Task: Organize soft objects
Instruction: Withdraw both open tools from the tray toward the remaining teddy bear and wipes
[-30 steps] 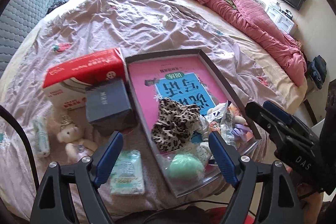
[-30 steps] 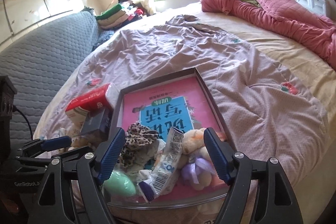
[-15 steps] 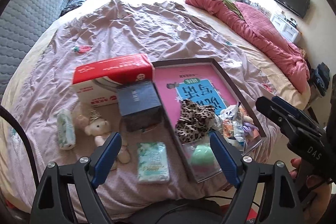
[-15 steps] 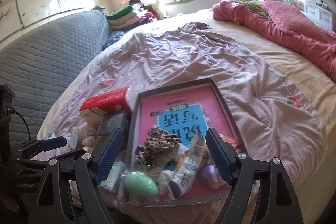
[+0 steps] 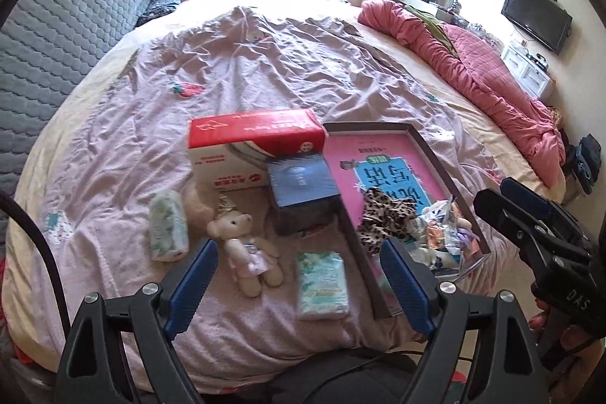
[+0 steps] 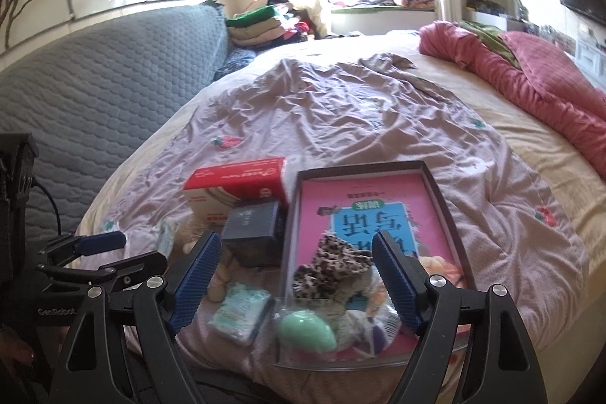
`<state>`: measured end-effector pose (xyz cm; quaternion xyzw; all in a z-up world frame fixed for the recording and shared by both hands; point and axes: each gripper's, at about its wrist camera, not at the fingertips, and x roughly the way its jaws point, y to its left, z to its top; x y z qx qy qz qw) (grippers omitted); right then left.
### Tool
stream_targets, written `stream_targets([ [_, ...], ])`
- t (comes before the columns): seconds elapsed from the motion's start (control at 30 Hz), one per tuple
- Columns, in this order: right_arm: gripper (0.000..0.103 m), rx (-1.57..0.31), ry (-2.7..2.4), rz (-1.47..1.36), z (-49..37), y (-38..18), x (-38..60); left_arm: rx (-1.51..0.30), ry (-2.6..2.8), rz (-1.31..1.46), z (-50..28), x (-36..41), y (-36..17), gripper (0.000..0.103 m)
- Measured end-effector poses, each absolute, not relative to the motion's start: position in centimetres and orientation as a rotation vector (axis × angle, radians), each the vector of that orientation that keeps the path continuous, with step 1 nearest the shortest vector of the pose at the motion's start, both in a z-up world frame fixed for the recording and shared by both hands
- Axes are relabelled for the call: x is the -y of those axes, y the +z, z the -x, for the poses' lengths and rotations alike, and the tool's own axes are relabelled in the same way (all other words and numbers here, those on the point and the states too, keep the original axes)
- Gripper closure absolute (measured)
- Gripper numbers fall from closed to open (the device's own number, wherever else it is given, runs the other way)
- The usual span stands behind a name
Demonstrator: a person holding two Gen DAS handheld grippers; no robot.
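Both grippers, left gripper point(image 5: 299, 281) & right gripper point(image 6: 297, 277), pulled back wide & empty; small cream teddy bear point(image 5: 246, 248) near bed's front edge now reachable.

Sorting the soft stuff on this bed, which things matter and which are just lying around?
For the job: teddy bear, two tissue packs, leopard scrunchie, green sponge, tray.
Lying about: red box, dark box, pink quilt.

Teddy bear point(image 5: 248, 245) lies beside tray point(image 5: 431, 154) of soft things.
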<state>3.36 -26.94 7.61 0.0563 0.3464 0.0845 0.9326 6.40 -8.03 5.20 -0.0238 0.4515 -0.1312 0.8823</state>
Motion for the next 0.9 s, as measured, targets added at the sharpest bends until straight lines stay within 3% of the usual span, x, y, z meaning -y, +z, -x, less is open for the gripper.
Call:
stream_targets([
  [0.4,0.02,-0.745,0.232,-0.061,-3.5,7.3,22.5,-0.921,-0.148,0.093,-6.0,1.1,6.0,0.016],
  [0.9,0.02,-0.859,0.297,0.049,-4.2,2.7,17.2,-0.965,-0.048,0.145,-6.3,-4.0,1.9,0.016],
])
